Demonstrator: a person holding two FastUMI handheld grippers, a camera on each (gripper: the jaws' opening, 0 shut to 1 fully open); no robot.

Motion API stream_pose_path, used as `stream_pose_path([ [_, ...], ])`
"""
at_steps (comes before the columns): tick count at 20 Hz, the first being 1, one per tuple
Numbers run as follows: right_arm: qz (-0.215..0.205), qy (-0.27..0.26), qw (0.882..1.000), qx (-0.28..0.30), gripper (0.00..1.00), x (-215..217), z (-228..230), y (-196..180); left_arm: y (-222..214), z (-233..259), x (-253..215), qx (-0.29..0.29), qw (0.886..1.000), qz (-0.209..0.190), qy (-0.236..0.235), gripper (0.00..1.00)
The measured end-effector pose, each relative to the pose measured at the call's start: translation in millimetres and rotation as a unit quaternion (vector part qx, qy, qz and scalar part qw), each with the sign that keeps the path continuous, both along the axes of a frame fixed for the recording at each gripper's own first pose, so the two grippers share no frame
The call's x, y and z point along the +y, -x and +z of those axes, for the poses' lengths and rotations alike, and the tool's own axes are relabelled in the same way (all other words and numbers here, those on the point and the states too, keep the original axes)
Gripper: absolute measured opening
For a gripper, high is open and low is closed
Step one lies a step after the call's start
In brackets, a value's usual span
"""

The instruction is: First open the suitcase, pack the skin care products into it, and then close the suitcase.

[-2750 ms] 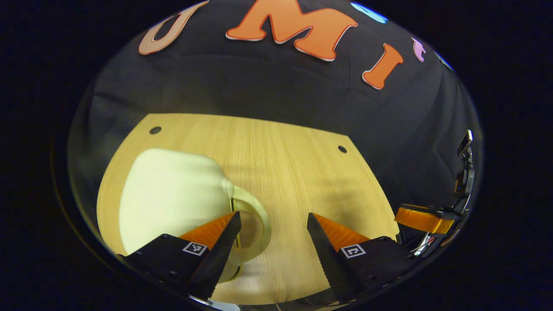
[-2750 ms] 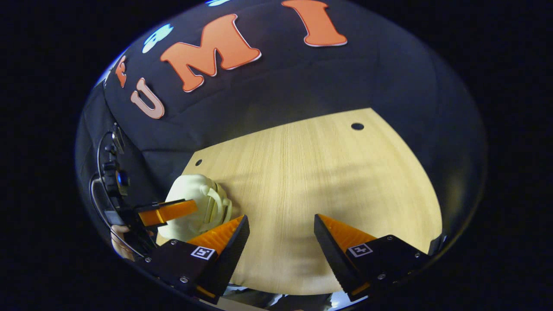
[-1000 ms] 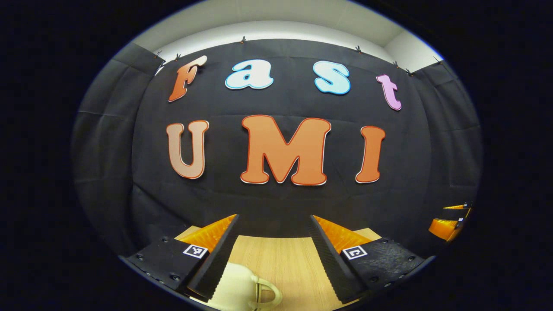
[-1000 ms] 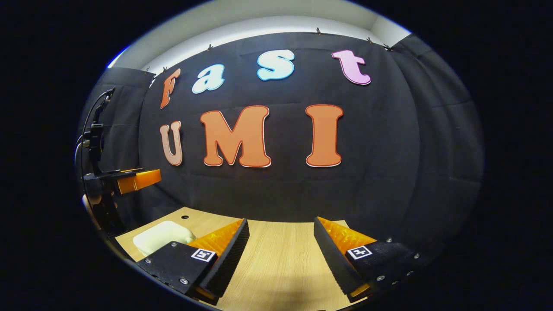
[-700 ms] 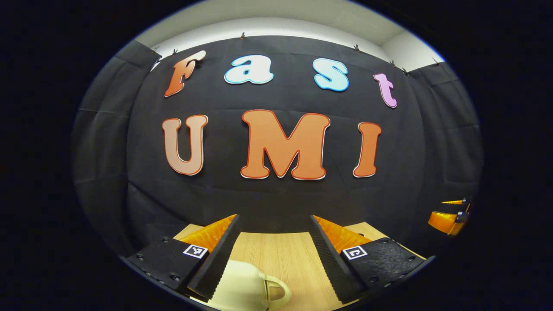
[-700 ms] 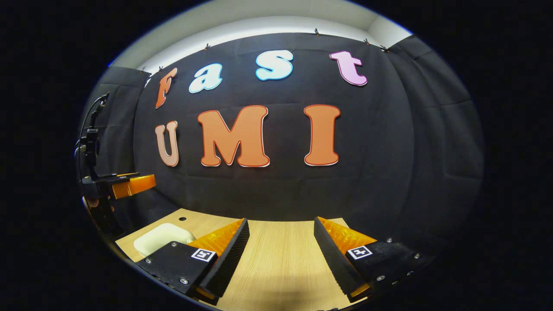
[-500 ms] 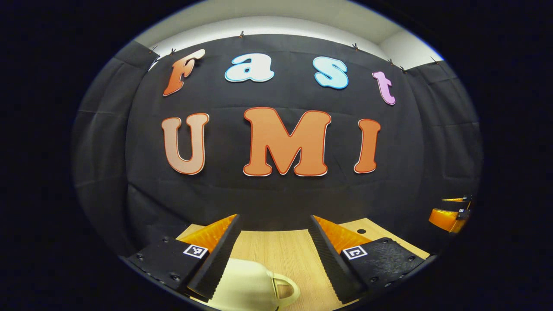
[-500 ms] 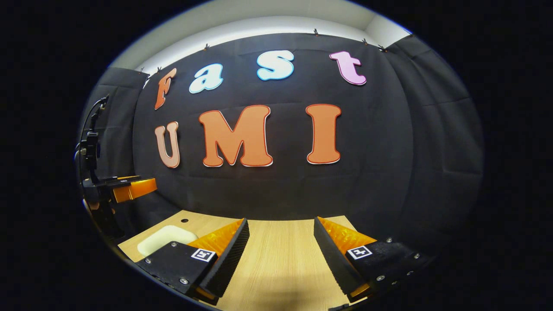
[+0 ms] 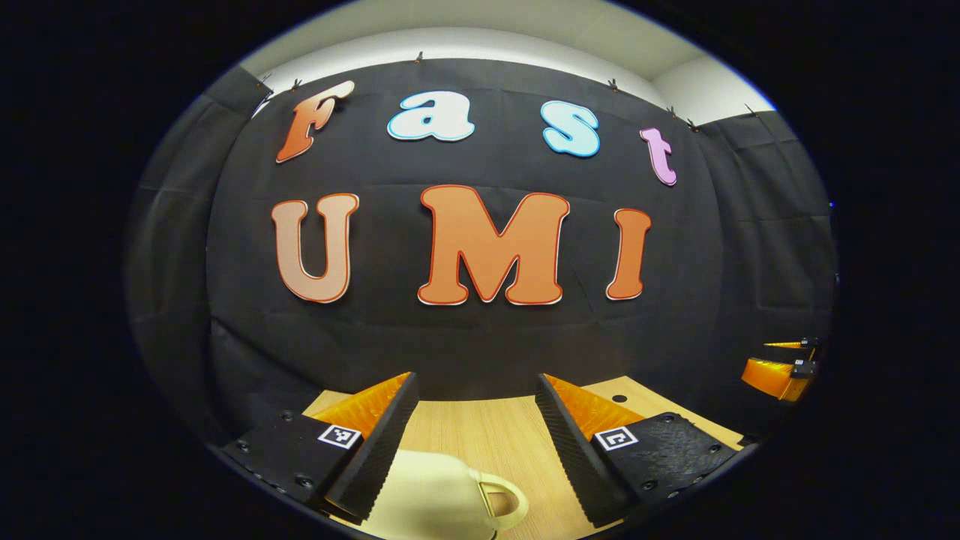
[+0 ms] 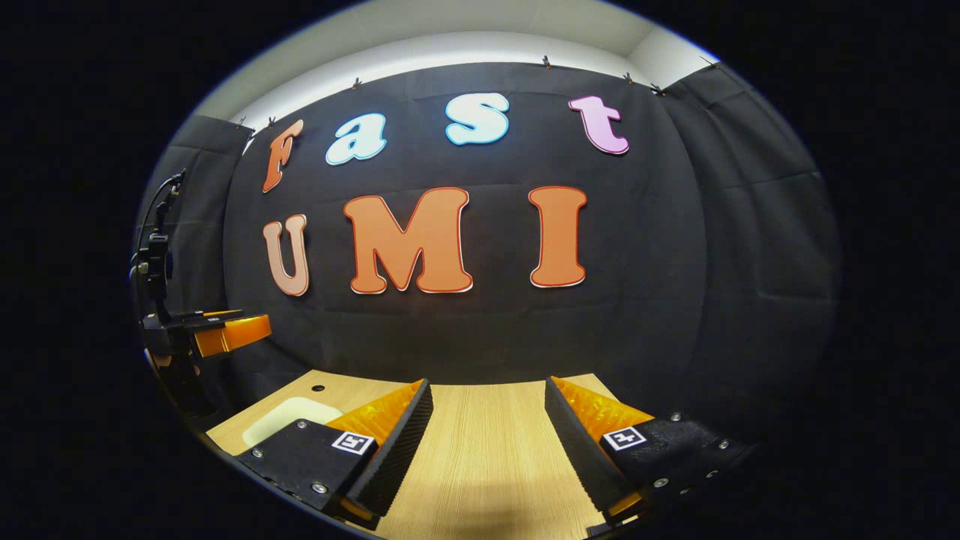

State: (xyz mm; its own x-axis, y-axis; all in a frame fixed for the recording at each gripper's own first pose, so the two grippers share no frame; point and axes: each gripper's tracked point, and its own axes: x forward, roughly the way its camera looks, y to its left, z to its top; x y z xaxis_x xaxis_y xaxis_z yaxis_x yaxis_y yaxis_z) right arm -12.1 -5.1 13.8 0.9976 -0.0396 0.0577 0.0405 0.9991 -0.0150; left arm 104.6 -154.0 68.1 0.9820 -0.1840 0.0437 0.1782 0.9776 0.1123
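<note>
A small cream suitcase (image 9: pixel 435 495) with a loop handle lies shut on the wooden table (image 9: pixel 495 431). It sits low in the left gripper view, just below and between the fingers of my left gripper (image 9: pixel 475 376), which is open and holds nothing. In the right gripper view the same suitcase (image 10: pixel 289 420) shows at the lower left, partly behind a finger. My right gripper (image 10: pixel 488 382) is open over bare table (image 10: pixel 487 457). No skin care products are in sight.
The black cloth wall rises right behind the table's far edge. The left gripper (image 10: pixel 259 326) with a hand behind it hovers at the far left of the right gripper view. The right gripper (image 9: pixel 756 358) shows at the right edge of the left gripper view.
Since 2.8 s ago both grippers have lifted and tipped up from the table to face the wall. Over the last second the suitcase has drifted slightly right in the left gripper view.
</note>
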Motion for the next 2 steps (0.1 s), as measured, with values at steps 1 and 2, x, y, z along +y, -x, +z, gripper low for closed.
stream_pose_path([
  [1,-0.001,0.001,1.0,0.0,0.95,0.4,1.5,0.1,1.2,-1.6,0.3,0.002,1.0,-0.002,0.005,0.97],
  [2,-0.002,0.002,1.0,0.0,0.95,-0.1,1.8,0.4,0.6,-1.3,1.2,0.003,1.0,-0.003,0.007,0.97],
])
